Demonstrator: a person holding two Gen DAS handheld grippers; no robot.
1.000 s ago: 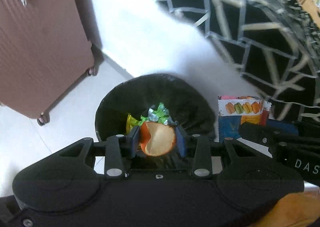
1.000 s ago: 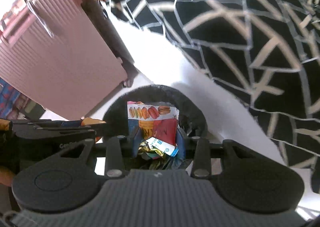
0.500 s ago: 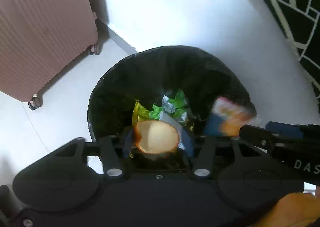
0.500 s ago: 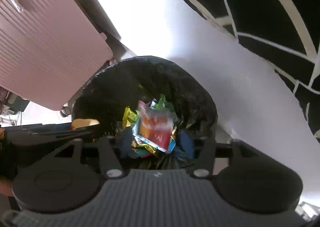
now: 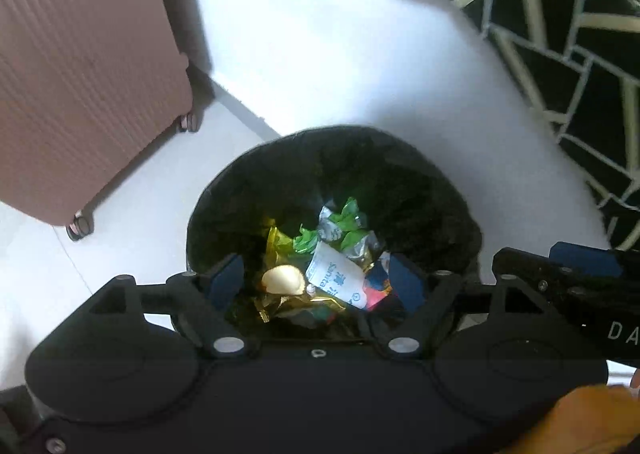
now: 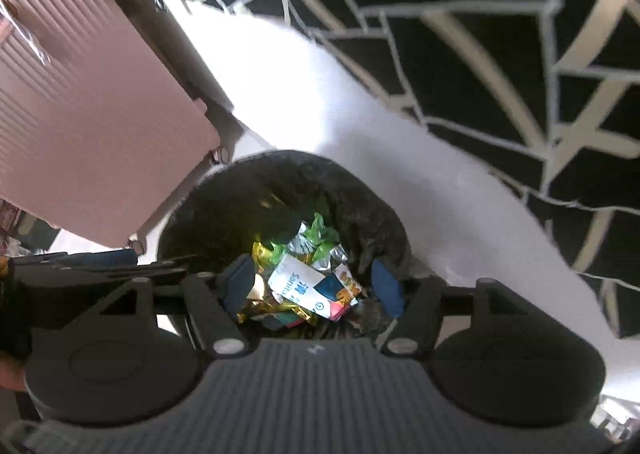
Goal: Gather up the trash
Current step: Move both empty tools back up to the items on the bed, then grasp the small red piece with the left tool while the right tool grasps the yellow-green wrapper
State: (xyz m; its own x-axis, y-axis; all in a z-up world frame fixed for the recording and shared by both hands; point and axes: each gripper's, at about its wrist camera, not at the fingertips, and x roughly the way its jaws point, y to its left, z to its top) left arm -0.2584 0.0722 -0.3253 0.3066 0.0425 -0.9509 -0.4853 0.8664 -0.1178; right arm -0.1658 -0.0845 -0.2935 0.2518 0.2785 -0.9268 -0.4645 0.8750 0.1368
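Note:
A bin with a black liner (image 5: pixel 332 138) stands on the white floor right below both grippers. My left gripper (image 5: pixel 316 281) hangs over its mouth. Its jaws are opening and its blue pads press on nothing. The pale fruit peel (image 5: pixel 282 280) lies loose in the bin among green wrappers (image 5: pixel 340 222) and a white wrapper (image 5: pixel 336 274). My right gripper (image 6: pixel 312 286) also hangs over the bin (image 6: pixel 288 158), jaws opening and empty. The macaron snack packet (image 6: pixel 340 288) lies on the trash pile beside the white wrapper (image 6: pixel 294 282).
A pink ribbed suitcase (image 5: pixel 80 74) on wheels stands close to the bin's left side (image 6: pixel 92 114). A black rug with pale lines (image 5: pixel 580 54) covers the floor to the right and beyond (image 6: pixel 480 34). White floor lies between rug and suitcase.
Both grippers went from shut to open. The peel fell from the left one and the snack packet from the right one into the bin. Both sank toward the bin.

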